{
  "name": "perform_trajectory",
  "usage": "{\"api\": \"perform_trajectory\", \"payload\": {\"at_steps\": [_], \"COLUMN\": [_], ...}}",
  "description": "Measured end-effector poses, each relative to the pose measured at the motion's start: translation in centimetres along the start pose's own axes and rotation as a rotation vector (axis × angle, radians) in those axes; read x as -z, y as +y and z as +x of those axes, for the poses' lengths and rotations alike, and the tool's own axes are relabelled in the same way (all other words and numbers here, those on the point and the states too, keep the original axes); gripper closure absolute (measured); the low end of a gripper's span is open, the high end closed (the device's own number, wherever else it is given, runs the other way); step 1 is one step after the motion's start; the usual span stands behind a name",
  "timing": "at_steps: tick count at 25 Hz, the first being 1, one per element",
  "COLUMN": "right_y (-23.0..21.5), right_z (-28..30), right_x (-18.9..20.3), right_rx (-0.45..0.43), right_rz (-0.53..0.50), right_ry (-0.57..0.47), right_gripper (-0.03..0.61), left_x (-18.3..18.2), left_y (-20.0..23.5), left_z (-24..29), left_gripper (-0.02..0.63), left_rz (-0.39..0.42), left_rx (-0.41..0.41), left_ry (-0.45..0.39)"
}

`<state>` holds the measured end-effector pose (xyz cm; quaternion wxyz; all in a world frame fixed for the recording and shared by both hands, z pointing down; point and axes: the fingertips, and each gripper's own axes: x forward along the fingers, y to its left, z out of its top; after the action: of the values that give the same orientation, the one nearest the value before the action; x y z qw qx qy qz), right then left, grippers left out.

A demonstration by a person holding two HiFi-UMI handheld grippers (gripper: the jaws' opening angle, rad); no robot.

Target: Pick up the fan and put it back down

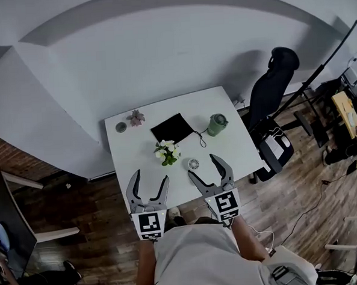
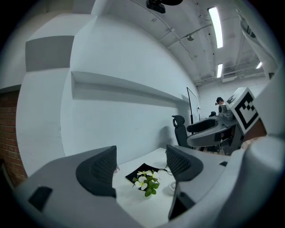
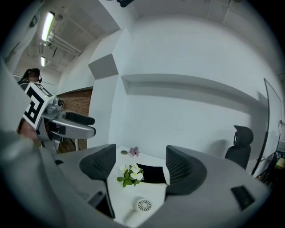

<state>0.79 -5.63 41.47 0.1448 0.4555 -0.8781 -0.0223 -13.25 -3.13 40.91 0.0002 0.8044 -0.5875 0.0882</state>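
A small white round fan [image 1: 193, 164] lies on the white table [image 1: 130, 149] near its front edge; it also shows low in the right gripper view as the fan [image 3: 143, 205] and at the lower right as the fan [image 2: 172, 187] in the left gripper view. My right gripper [image 1: 203, 165] hangs open over the table's front edge, with the fan between its fingertips in the head view but not touched. My left gripper [image 1: 150, 178] is open and empty at the front edge, left of the fan.
A white-flowered plant [image 1: 167, 151] stands just left of the fan. Behind it lie a black pouch [image 1: 172, 128] with a cord, a green jar [image 1: 216, 124], a pink flower [image 1: 135, 117] and a small grey disc [image 1: 121, 127]. A black office chair [image 1: 271, 97] stands at the table's right.
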Motion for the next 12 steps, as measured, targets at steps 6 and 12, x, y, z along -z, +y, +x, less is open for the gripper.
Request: {"api": "perform_trajectory", "payload": {"at_steps": [6,12], "right_y": [-0.7,-2.0], "right_z": [2.0,3.7], "right_x": [1.1,3.8], "right_rx": [0.026,0.036], "right_rz": [-0.004,0.015], "right_ry": [0.058,0.141], "right_gripper": [0.224,0.224], "left_x": [1.7,4.1], "left_y": [1.1,0.8], "left_z": [2.5,5.3], "left_gripper": [0.264,0.264], "left_rz": [-0.023,-0.042], "left_rx": [0.034,0.07], "left_ry": [0.029,0.086]}}
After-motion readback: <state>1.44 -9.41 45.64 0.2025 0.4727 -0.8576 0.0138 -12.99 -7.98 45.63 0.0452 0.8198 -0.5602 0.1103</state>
